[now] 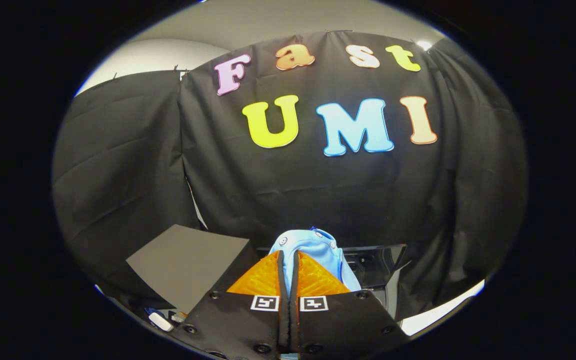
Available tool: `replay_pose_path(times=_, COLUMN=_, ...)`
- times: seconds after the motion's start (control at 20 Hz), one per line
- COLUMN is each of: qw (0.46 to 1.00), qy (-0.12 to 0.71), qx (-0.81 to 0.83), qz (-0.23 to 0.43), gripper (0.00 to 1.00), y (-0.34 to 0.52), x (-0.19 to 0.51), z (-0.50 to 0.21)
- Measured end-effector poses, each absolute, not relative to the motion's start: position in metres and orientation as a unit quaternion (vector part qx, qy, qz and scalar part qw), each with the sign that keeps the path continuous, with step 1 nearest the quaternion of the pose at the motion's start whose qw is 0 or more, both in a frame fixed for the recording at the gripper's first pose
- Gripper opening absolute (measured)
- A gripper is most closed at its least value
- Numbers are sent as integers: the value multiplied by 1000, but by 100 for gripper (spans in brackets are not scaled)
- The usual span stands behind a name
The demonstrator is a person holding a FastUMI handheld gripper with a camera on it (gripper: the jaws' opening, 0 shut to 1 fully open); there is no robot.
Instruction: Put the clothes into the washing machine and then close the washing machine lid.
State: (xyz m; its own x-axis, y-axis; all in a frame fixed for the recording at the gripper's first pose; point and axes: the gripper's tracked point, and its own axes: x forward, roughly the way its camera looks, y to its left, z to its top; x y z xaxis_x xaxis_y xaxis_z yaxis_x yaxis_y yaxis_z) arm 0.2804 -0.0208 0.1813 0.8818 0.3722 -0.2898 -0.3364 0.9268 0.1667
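Your gripper (288,260) has its two fingers drawn close together, and both press on a light blue cloth garment with small white snap buttons (313,247). A thin fold of the cloth runs down the narrow gap between the fingers, and the rest bunches up over the fingertips and hangs down past the right finger. You hold the garment lifted, free of any surface that can be seen.

Just beyond the garment, and lower, sits a dark machine body with a black panel and a pale grey rim (375,267); it looks like the washing machine, though whether its lid is up or down cannot be told from here. Left of your fingers a flat dark grey board (188,262) lies tilted, its near corner reaching toward the left finger. Below that board, near the left finger's base, is a small white oblong object (160,321) beside a few blurred bits too small to make out.

Behind everything hangs the black cloth wall (118,175) of the booth, with a pale wall and ceiling (168,52) showing above its top edge.
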Motion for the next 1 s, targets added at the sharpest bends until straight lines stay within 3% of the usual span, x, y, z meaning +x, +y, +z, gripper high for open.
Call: replay_pose_path(times=1.0, qw=923, qy=340, qx=32, qz=175, gripper=1, y=-14, x=306, z=-44)
